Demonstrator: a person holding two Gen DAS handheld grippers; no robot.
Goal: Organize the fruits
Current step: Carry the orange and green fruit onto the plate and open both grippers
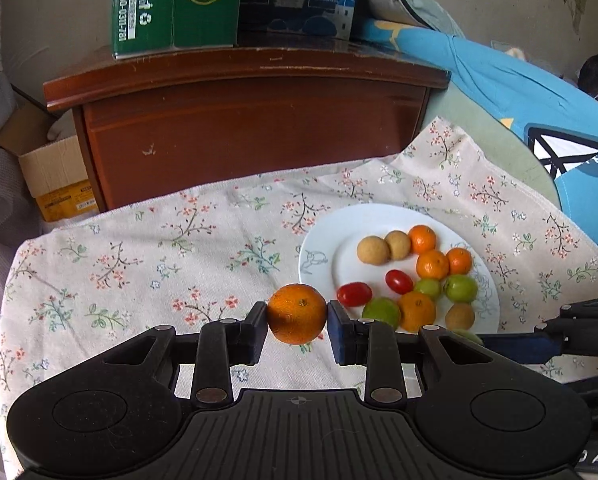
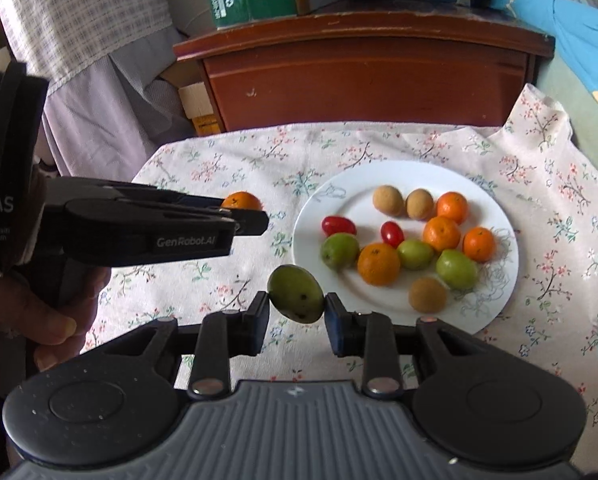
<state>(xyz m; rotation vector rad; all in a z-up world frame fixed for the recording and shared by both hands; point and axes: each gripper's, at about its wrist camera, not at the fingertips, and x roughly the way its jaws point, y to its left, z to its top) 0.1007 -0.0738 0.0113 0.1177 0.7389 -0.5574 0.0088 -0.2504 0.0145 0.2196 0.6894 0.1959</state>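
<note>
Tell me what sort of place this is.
Probably a bedroom at home: a dark red-brown wooden bedside cabinet stands behind a floral cotton cloth, beside a blue patterned quilt, and a white round china plate holds fruit.

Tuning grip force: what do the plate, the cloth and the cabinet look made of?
Plate: likely glazed ceramic; glossy white with a faint line drawing.
Cloth: woven fabric, matte; floral print, creases and folds.
Cabinet: wood or veneer, reddish-brown varnish; scratches and chipped spots show.
</note>
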